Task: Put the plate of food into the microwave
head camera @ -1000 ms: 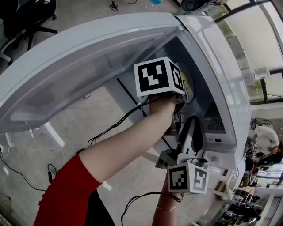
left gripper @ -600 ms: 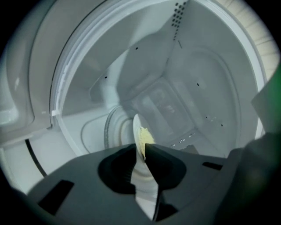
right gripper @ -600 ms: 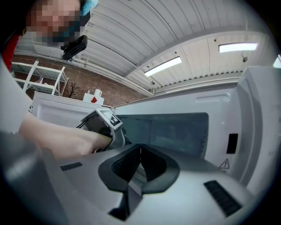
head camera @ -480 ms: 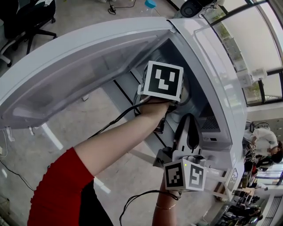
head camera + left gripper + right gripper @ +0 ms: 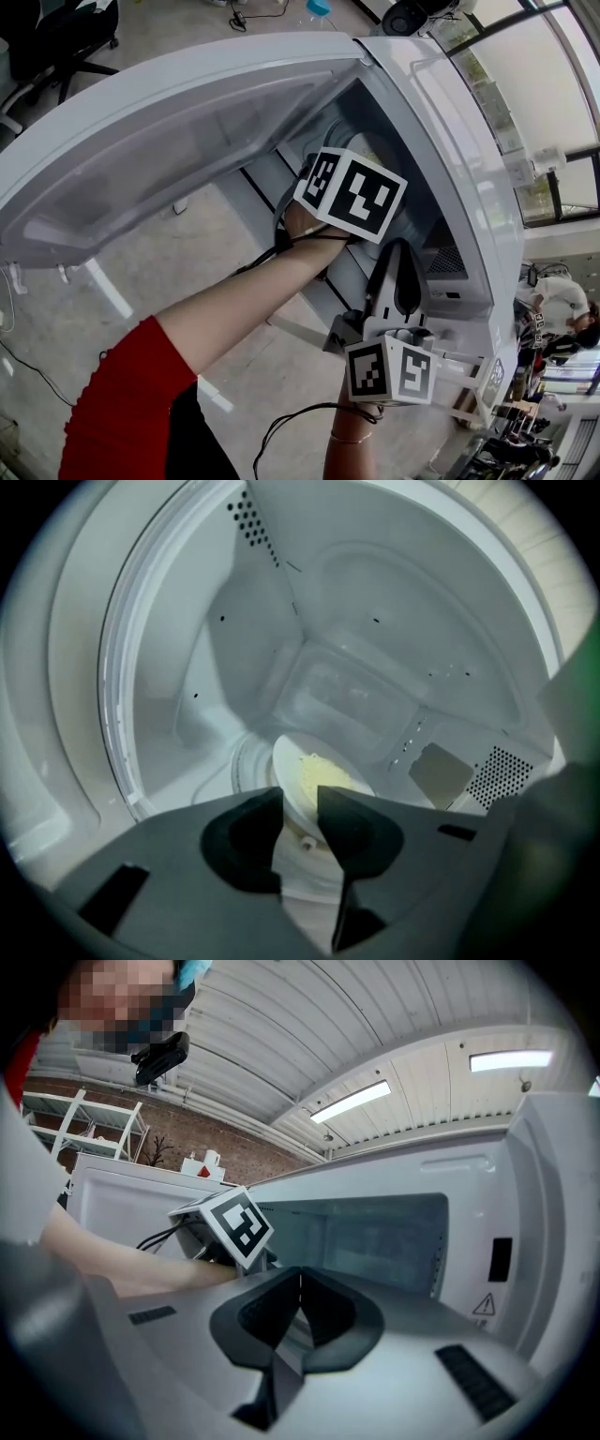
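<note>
The white microwave (image 5: 450, 122) stands with its door (image 5: 169, 141) swung wide open. A white plate with yellow food (image 5: 319, 778) lies on the turntable inside the cavity. My left gripper (image 5: 300, 803) reaches into the cavity. Its jaws have just been opening and stand apart, with the plate's near rim in the gap. In the head view only its marker cube (image 5: 354, 192) shows, and the jaws are hidden behind it. My right gripper (image 5: 300, 1283) is shut on nothing. It hovers just outside the opening, below the left arm (image 5: 253, 300).
Cables (image 5: 19, 356) run over the floor under the open door, and an office chair (image 5: 66, 37) stands at the far left. A person (image 5: 553, 300) sits beyond the microwave on the right. White shelving (image 5: 75, 1129) shows behind in the right gripper view.
The left gripper has rolled, so its marker cube shows a different face, and it sits slightly deeper in the cavity. The right gripper has kept still.
</note>
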Available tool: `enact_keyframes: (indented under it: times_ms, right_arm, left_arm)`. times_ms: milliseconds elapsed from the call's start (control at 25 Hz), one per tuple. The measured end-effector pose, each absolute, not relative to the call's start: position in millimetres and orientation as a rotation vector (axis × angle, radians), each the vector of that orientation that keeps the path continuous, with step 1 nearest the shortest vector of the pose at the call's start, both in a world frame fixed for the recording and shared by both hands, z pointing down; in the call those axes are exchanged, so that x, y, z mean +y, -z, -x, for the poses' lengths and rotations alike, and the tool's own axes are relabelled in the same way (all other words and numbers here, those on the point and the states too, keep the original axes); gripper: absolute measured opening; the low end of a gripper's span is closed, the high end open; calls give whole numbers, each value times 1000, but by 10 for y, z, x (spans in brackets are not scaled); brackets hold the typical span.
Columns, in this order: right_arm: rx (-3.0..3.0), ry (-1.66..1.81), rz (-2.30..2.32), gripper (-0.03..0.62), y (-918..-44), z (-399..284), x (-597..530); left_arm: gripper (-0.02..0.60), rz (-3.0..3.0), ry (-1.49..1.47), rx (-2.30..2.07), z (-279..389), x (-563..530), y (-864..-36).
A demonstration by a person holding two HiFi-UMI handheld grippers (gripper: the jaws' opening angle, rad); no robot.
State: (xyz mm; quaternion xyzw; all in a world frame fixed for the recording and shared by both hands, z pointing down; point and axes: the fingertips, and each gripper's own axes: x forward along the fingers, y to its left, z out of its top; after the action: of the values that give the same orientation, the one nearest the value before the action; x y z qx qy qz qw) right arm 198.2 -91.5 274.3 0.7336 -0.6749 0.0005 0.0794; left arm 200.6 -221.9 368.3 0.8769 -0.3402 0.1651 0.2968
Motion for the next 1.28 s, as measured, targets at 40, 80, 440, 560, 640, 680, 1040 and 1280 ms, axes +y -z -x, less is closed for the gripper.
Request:
enact_keyframes:
  times_ms: [40, 80, 440, 560, 640, 680, 1040, 1280]
  right_arm:
    - [-2021, -3, -2194, 15, -2753, -1980, -916]
    - [-2024, -7, -2195, 15, -2772, -1981, -914]
    - [-2041, -59, -2204, 15, -2953, -2010, -873]
    - [-2042, -64, -2202, 15, -2977, -2002, -876]
    - [-2039, -66, -2205, 15, -2976, -2010, -878]
    - [-2036, -66, -2208, 15, -2971, -2018, -878]
    - [-2022, -110, -2209, 15, -3039, -2033, -951]
    - [-2014, -135, -2221, 15, -3118, -2026, -949]
  left_arm:
    - [110, -2346, -450, -907, -2008, -2216, -3686]
    - [114, -2355, -458, -907, -2009, -2214, -3690]
    - [121, -2486, -500, -878, -2031, -2210, -3702]
    - [123, -2516, -512, -863, -2034, -2219, -3688]
    - [124, -2517, -531, -856, -2034, -2224, -3677]
    - [126, -2519, -542, -856, -2037, -2224, -3668]
    - [163, -2602, -612, -930, -1981, -2238, -3657]
    - [163, -2605, -519, -967, -1887, -2288, -3660]
